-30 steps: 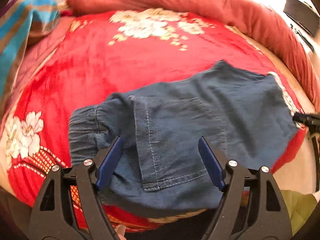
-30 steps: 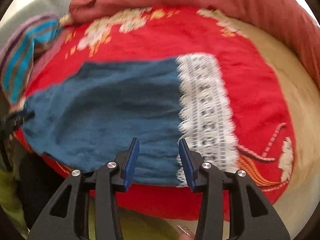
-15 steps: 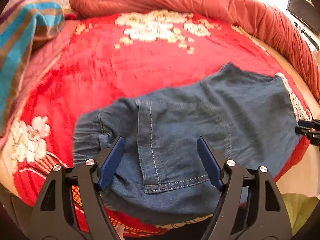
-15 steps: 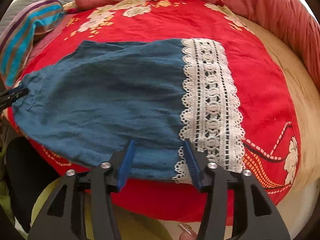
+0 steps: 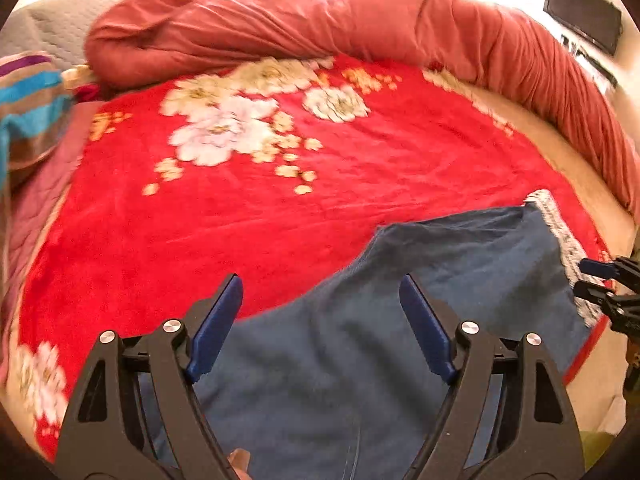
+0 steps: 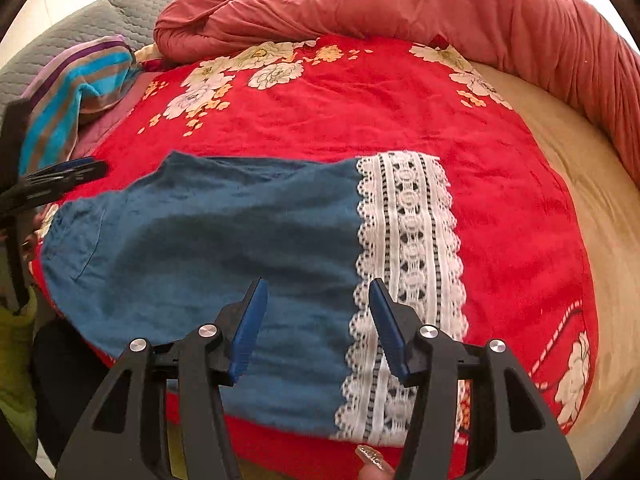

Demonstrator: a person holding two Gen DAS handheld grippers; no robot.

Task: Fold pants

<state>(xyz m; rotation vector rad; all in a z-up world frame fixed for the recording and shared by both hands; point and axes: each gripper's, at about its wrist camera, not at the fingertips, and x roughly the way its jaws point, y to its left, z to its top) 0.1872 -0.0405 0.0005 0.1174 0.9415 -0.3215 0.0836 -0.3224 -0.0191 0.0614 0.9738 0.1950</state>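
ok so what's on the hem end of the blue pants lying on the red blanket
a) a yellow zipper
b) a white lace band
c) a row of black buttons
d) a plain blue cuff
b: in the right wrist view the blue pants end in a wide white lace band with openwork circles, lying flat on the red floral blanket.

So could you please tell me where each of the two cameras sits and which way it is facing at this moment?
Left wrist: on the left gripper, angled down over the waist end of the blue pants on the red blanket; its open jaws show, plus the right gripper at the right edge.
Right wrist: on the right gripper, angled down at the lace hem; open jaws, a fingertip below, the left gripper at the left.
Shared: pants, blanket, pink duvet, striped towel.
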